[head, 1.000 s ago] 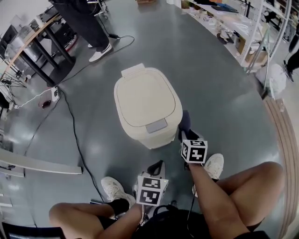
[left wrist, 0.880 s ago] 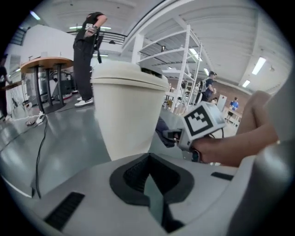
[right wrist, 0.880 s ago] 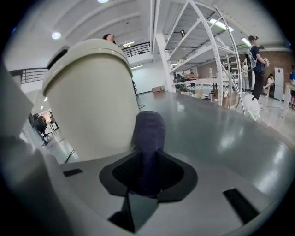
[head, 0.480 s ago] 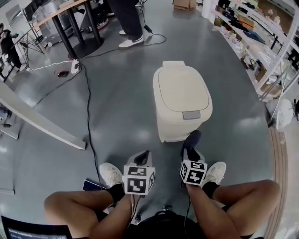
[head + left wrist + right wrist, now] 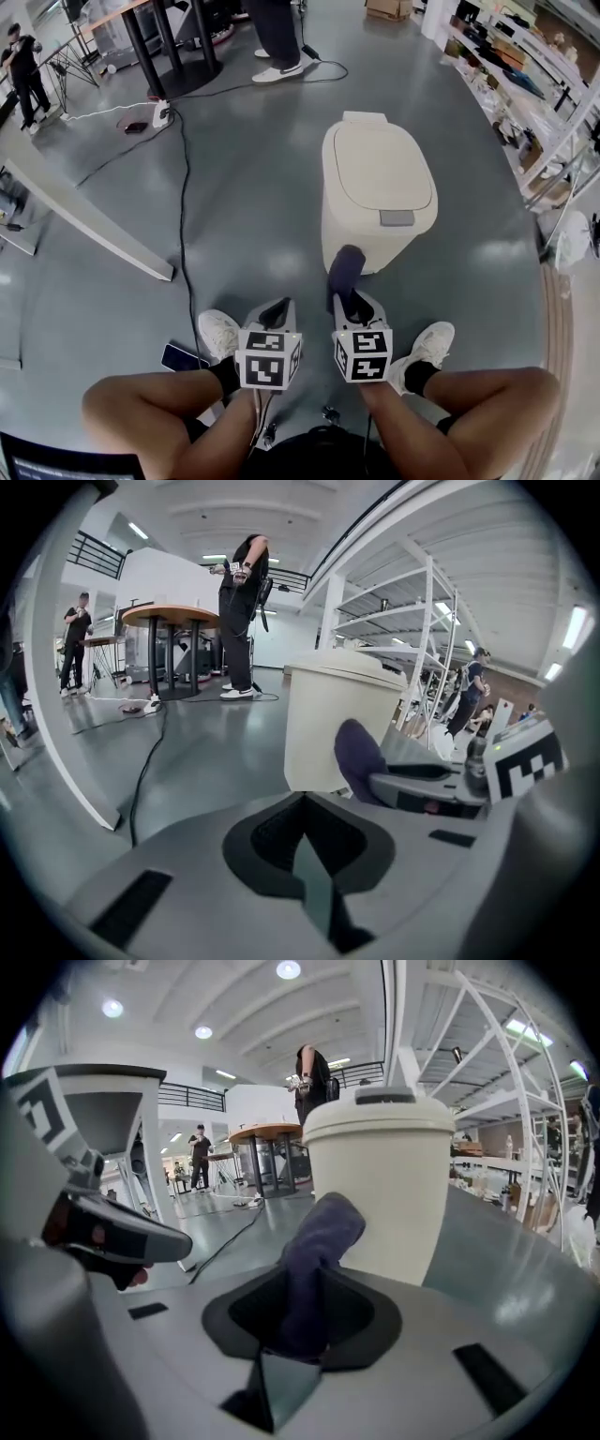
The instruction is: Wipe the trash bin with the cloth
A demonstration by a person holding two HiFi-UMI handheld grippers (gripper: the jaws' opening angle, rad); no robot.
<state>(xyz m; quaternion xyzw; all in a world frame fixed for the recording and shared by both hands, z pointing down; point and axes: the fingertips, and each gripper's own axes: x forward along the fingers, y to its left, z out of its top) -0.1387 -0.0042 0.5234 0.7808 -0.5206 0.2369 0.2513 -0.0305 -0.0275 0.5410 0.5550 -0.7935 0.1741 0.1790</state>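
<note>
The cream bin (image 5: 379,187) stands on the grey floor (image 5: 234,216), lid down, right in front of the seated person's feet. The right gripper (image 5: 350,302) has its jaws clamped on a dark cloth (image 5: 345,272), whose tip reaches the bin's front wall; whether it touches, I can't tell. The left gripper (image 5: 277,313) is alongside, jaws together, empty.

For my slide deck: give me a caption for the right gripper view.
Right gripper, jaws shut on a dark cloth, facing the cream trash bin.
</note>
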